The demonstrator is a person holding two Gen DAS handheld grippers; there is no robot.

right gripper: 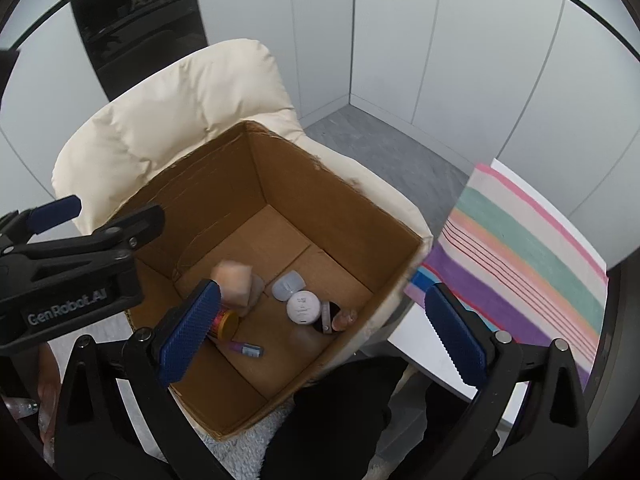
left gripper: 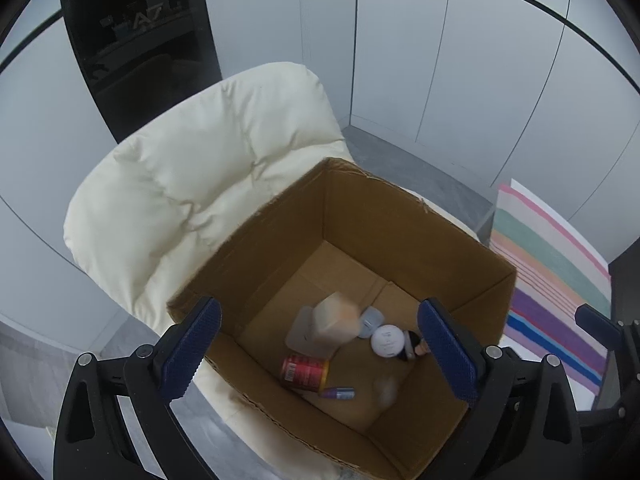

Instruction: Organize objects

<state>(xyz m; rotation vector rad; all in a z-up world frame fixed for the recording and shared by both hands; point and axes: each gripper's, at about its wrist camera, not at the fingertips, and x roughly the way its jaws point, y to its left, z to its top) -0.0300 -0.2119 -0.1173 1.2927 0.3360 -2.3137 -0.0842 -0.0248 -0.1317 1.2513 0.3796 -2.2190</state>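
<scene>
Left wrist view: my left gripper (left gripper: 320, 350) hangs over the cardboard box (left gripper: 472, 304), jaws wide, gripping nothing. On the box floor, near to far — purple tube (left gripper: 339, 393), red can (left gripper: 305, 372), white ball (left gripper: 387, 341), blurred beige block (left gripper: 335, 316). Right wrist view: my right gripper (right gripper: 320, 334) is also spread wide and empty, above the box's right edge. Beyond the box — cream cushioned chair (right gripper: 180, 120); striped cloth (right gripper: 528, 256) at right.

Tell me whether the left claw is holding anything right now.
No: the left claw stands open and empty above the cardboard box, with a blurred beige block inside the box.
</scene>
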